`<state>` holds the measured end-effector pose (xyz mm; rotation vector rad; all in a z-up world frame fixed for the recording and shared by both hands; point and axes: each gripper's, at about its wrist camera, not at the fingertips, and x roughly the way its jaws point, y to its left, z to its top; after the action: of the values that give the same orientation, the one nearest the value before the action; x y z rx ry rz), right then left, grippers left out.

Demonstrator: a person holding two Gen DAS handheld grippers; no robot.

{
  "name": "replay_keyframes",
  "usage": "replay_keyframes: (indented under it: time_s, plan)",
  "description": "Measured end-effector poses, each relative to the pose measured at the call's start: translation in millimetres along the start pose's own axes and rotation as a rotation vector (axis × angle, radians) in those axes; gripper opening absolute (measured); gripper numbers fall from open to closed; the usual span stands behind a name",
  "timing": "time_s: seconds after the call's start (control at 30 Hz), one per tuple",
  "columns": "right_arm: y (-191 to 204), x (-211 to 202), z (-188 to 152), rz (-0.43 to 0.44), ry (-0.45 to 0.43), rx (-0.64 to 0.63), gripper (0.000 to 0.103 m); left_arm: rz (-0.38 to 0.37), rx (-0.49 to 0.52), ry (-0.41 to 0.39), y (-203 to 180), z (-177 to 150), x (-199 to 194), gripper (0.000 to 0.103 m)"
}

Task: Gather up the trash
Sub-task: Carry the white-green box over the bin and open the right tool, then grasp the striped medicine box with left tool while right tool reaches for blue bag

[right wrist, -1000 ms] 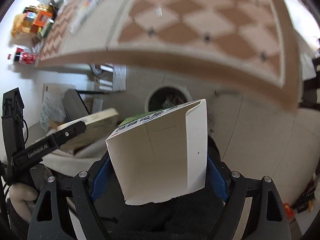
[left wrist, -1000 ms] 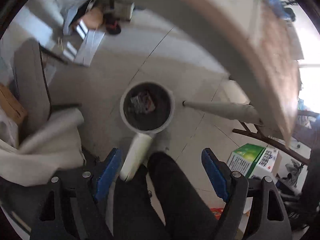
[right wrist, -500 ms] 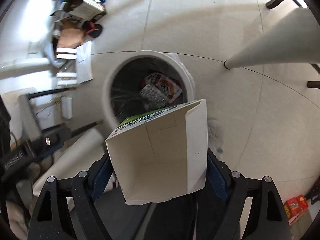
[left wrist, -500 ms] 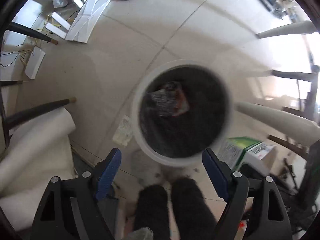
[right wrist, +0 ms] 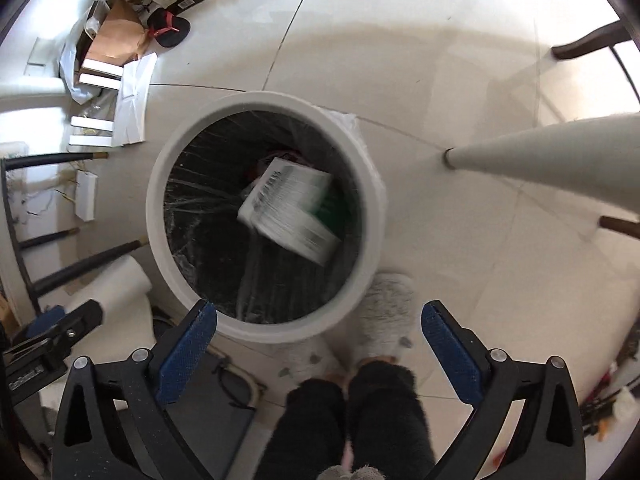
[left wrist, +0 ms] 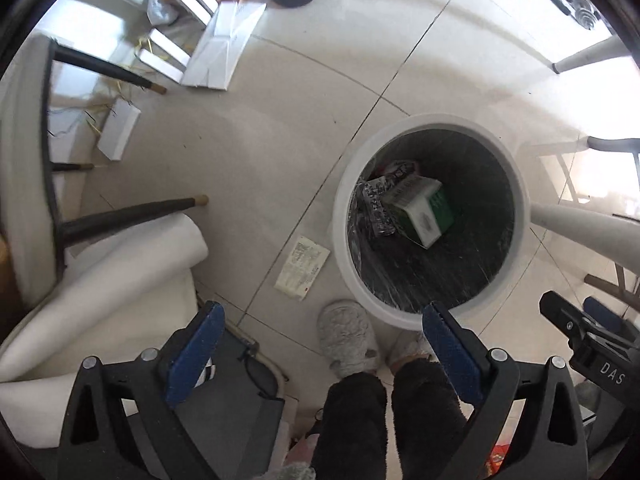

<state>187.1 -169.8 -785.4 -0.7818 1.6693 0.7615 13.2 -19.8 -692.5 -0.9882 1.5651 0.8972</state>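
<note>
A white-rimmed trash bin (left wrist: 340,216) with a black liner stands on the tiled floor. In it lie a green-and-white carton (left wrist: 420,210) and a crumpled printed wrapper (left wrist: 376,204). My left gripper (left wrist: 322,312) points down beside the bin, jaws opening, nothing between them. A flat white paper packet (left wrist: 303,268) lies on the floor against the bin's left side. In the right wrist view the carton (right wrist: 290,210) is blurred inside the bin (right wrist: 160,200). Above the rim my right gripper (right wrist: 318,312) has its jaws opening and empty.
A person's dark trouser legs and grey fluffy slippers (left wrist: 348,336) stand at the bin's near side. A white table leg (left wrist: 592,236) slants in from the right. Dark chair legs (left wrist: 132,212), a white roll (left wrist: 120,264) and scattered boxes and papers (left wrist: 224,48) crowd the left.
Both grippers sank from table height to just over the bin. The right one let go of the carton, which now lies in the bin. The white piece beside the left finger is gone.
</note>
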Motion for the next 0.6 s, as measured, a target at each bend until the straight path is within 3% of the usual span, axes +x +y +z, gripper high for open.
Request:
replay_keyframes:
  time_s: [0.27, 0.6]
  plan:
    - [2.7, -78.4, -22.0, -0.058, -0.068, -0.037, 0.103, 0.005, 0.031, -0.042, -8.5, -27.9, -64.9, 0.101]
    - [2.6, -209.6, -80.7, -0.032, -0.129, -0.032, 0.103, -0.033, 0.062, -0.095, -11.2, -77.2, -174.8, 0.101]
